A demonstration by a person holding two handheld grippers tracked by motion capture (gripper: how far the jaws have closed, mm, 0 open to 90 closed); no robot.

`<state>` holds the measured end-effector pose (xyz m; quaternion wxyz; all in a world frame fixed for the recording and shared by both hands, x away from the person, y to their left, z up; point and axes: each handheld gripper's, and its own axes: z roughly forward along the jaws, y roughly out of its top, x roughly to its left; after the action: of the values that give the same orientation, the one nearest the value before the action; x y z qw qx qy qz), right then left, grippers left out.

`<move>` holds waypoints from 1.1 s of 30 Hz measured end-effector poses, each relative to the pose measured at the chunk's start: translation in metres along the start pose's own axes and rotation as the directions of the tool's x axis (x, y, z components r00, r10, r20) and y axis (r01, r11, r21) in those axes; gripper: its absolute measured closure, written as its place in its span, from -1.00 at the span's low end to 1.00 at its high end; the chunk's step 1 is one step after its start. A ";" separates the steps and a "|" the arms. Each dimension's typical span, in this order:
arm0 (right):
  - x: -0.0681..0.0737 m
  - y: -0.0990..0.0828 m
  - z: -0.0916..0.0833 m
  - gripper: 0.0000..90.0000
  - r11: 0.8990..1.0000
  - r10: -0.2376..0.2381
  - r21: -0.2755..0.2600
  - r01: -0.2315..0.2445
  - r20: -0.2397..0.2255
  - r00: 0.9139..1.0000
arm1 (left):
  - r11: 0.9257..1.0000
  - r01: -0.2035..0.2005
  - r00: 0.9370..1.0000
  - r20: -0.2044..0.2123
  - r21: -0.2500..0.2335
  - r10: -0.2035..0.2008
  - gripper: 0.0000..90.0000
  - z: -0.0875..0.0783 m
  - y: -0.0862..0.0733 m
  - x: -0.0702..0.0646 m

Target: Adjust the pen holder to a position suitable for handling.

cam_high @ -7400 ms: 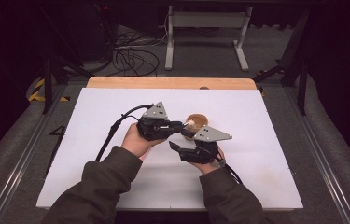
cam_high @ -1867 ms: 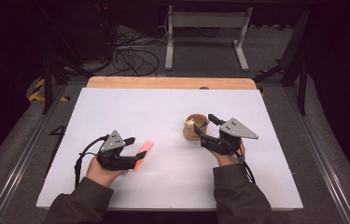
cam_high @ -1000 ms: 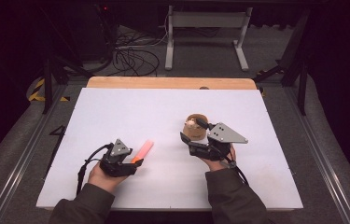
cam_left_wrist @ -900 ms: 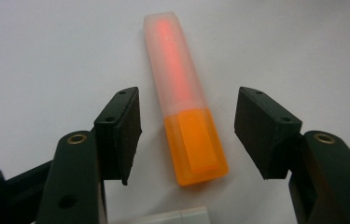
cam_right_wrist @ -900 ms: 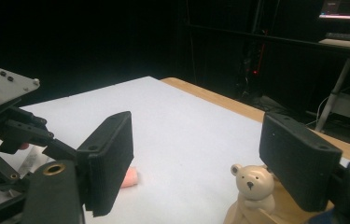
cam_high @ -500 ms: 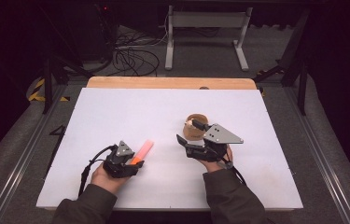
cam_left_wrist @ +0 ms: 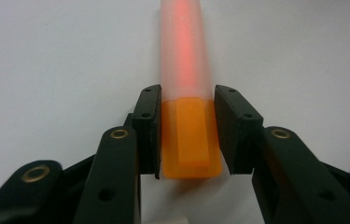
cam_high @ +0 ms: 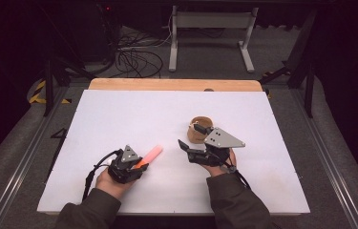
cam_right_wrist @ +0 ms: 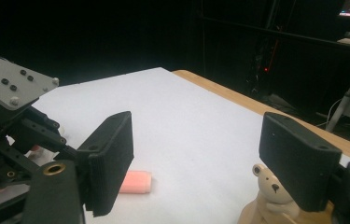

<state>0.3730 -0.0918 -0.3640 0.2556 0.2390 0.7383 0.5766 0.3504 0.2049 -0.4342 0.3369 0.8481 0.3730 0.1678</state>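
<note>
A frosted pink tube with an orange end lies on the white table, pointing up and to the right. My left gripper sits at its lower end. In the left gripper view its jaws have just been closing, and both pads now touch the orange end. My right gripper is held open beside a round wooden piece with a small bear figure on it. That piece stands near the right jaw and nothing is between the pads. The right gripper's midpoint is over bare table.
A wooden strip runs along the table's far edge. Behind it are cables and a metal stand on the floor. The left hand's gripper and the tube's pink tip appear in the right gripper view.
The left gripper's jaws have drawn in around the tube's orange end. The tube and the right gripper stay where they were.
</note>
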 end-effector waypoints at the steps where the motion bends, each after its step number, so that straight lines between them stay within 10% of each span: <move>1: 0.000 0.000 0.000 -0.40 1.000 0.000 0.002 0.000 -0.001 1.000 | 1.000 -0.005 1.000 -0.002 -0.002 0.005 0.42 0.000 0.000 0.000; 23: 0.002 -0.002 0.003 -0.38 1.000 -0.019 0.022 0.020 -0.030 0.999 | 1.000 -0.005 1.000 0.014 0.002 0.005 0.43 -0.002 -0.001 -0.001; 33: 0.007 -0.009 0.011 -0.34 0.988 -0.126 0.090 0.128 -0.030 0.992 | 0.997 0.002 0.997 0.080 -0.072 0.004 0.43 -0.016 0.014 -0.001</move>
<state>0.3741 -0.0811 -0.3756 0.2718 0.1961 0.7808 0.5273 0.3489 0.2043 -0.4131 0.3817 0.8416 0.3526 0.1471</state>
